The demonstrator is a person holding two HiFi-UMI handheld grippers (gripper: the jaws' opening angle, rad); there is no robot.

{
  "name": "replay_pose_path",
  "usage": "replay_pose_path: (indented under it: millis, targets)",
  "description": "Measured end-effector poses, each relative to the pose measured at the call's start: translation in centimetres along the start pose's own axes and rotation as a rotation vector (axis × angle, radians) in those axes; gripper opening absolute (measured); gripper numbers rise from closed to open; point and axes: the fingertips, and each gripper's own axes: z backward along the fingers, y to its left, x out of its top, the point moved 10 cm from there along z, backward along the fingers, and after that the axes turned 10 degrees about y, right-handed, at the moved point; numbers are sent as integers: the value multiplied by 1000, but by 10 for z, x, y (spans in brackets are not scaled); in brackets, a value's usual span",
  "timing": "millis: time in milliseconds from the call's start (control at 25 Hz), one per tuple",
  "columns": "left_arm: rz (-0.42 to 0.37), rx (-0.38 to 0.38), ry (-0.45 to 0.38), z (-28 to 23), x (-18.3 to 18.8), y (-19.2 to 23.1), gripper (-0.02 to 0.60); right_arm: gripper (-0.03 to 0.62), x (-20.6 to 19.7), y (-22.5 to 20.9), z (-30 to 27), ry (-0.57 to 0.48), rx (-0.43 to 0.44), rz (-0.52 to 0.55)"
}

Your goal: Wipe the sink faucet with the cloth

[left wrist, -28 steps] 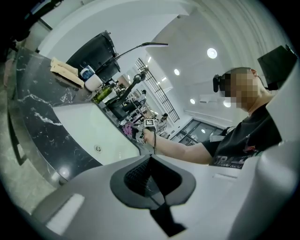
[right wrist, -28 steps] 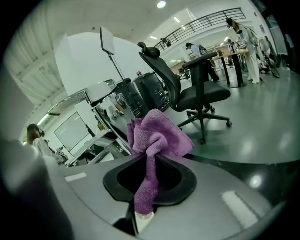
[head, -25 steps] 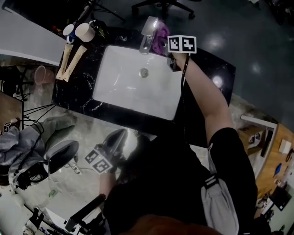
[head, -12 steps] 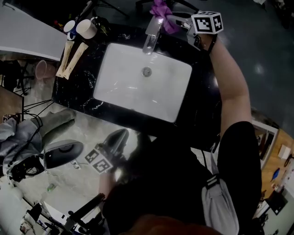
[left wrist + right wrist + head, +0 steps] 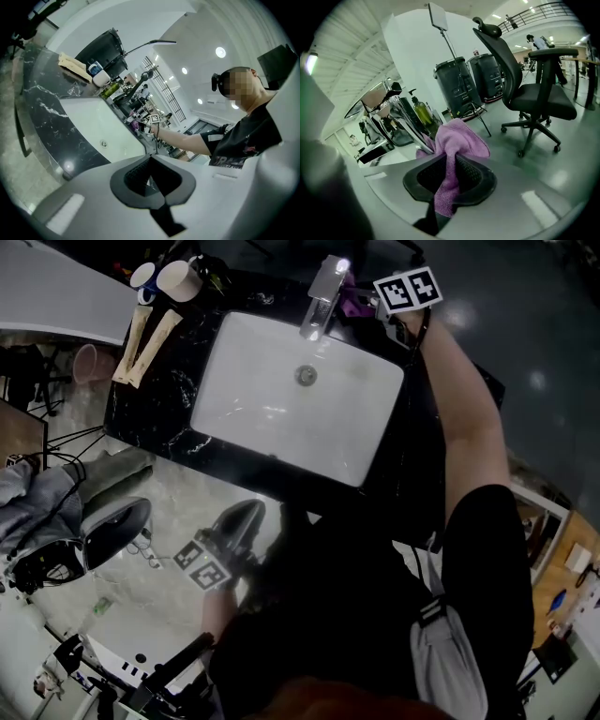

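Note:
A chrome faucet (image 5: 322,298) stands at the back rim of the white sink (image 5: 272,399). My right gripper (image 5: 367,302) reaches over the counter and is shut on a purple cloth (image 5: 352,303), which lies against the faucet's right side. In the right gripper view the cloth (image 5: 457,140) bunches out of the right gripper (image 5: 449,166) and touches the shiny faucet (image 5: 407,125) on its left. My left gripper (image 5: 236,524) hangs low in front of the counter, shut with nothing in it. The left gripper view shows the shut left gripper (image 5: 150,176) aimed toward the sink (image 5: 101,124).
The sink sits in a black marble counter (image 5: 155,404). Two cups (image 5: 164,277) and two beige strips (image 5: 145,338) lie at its left end. Behind the faucet are a bottle (image 5: 423,112), black bins (image 5: 464,84) and an office chair (image 5: 534,89).
The right gripper carried the cloth from the faucet's right side up over its back, then down to the right side again. The left gripper has stayed where it was.

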Motion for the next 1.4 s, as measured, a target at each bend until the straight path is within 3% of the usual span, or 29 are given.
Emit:
replay_pose_path:
  millis: [200,360,520,640,960,1160,1240,1400]
  targets:
    - [-12,-11,-8,2,0,-2,2,64,5,8,12,-18,-27,33]
    - [-31,-26,-27,9,1,-1,2,64,5,23,41,-170,23,5]
    - [-54,-54,-36,20,2,-2,2,64,-7,53,73,-327,130,-48]
    - [-96,-89,-40,24,11,0,2,64,-11,81,96,-407,162,-29]
    - [-148,-157,-51,46,30,7,2,64,-32,208,128,-557,231,47]
    - [-94,-240,-72,50,50,15,13,64,-71,307,119,-631,350,-5]
    - [-49,-289,-94,48,63,18,80,64,-87,345,106,-642,405,-32]
    - [55,-403,-113,42,75,15,343,64,-120,408,88,-630,471,-68]
